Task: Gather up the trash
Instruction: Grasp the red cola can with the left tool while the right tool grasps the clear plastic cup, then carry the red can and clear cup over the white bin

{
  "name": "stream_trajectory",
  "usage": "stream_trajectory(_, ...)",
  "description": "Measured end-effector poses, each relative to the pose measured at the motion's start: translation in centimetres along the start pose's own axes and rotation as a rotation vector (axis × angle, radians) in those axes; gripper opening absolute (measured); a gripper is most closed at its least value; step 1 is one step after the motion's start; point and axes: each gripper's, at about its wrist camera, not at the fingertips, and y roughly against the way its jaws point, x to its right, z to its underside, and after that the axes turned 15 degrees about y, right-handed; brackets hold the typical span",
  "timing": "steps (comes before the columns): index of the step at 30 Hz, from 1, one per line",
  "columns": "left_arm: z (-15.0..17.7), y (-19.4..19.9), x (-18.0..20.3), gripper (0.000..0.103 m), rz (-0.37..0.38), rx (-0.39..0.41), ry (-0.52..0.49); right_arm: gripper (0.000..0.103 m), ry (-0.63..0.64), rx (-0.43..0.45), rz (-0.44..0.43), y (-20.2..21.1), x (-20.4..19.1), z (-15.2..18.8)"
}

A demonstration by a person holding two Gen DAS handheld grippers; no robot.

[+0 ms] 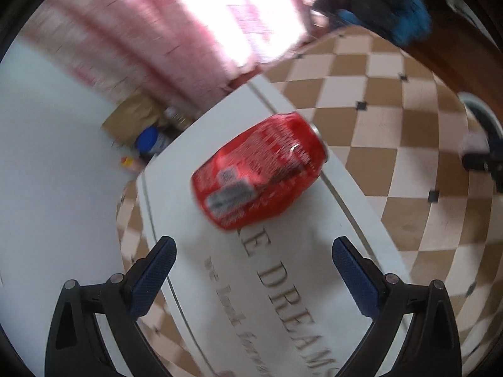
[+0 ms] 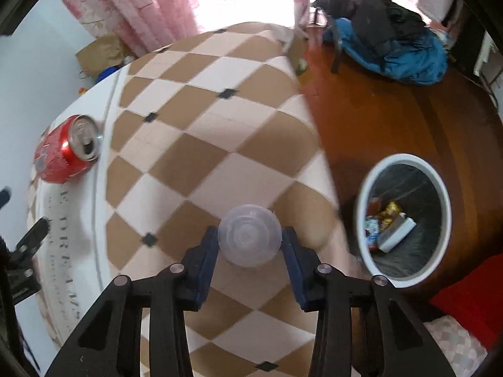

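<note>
Clear plastic cup (image 2: 250, 235) sits clamped in the right gripper (image 2: 250, 245), above the checkered cloth (image 2: 204, 144) beside the waste bin (image 2: 405, 216), not yet dropped. Left gripper (image 1: 254, 264) gapes before the crushed red can (image 1: 261, 172), still uncollected.

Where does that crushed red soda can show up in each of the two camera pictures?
Left wrist view: the red can lies at the centre, on the white lettered strip, ahead of the open left gripper.
Right wrist view: the can sits at the far left edge, its opened top facing the camera.
Shared landmark: the brown-and-white checkered cloth.
</note>
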Motion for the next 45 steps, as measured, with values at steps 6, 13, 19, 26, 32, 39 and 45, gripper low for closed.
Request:
stream_trajectory(6,-2.1,-2.6,1.5,0.101,-0.024,-0.033,-0.346,0.043,0.012,-0.025,-0.011,-1.1,-1.4,-2.9)
stream_trajectory(13,-4.1,-5.7,1.8,0.100,0.082,-0.126,-0.418,0.043,0.042,-0.048,-0.005,-1.8,-2.0,-6.4)
stream_trajectory(19,-4.5,-6.0,1.6,0.090,0.143,-0.160,-0.409,0.043,0.045,-0.048,-0.015,-2.0,-1.9,-7.2)
stream_trajectory(26,-3.9,-4.3,1.5,0.064,0.206,-0.155,-0.311,0.043,0.035,-0.035,-0.037,-1.9,-1.5,-6.7)
stream_trajectory(32,-2.6,-2.1,1.8,0.049,0.239,-0.097,-0.205,0.043,0.051,-0.029,-0.049,-1.2,-2.1,-5.1)
stream_trajectory(39,-0.1,-0.2,2.2,0.045,0.256,-0.037,-0.127,0.043,0.065,-0.024,-0.057,0.0,-2.3,-2.5)
stream_trajectory(45,0.4,3.2,1.7,0.045,0.256,0.023,0.032,0.043,0.057,0.014,-0.071,2.2,-1.7,-0.8)
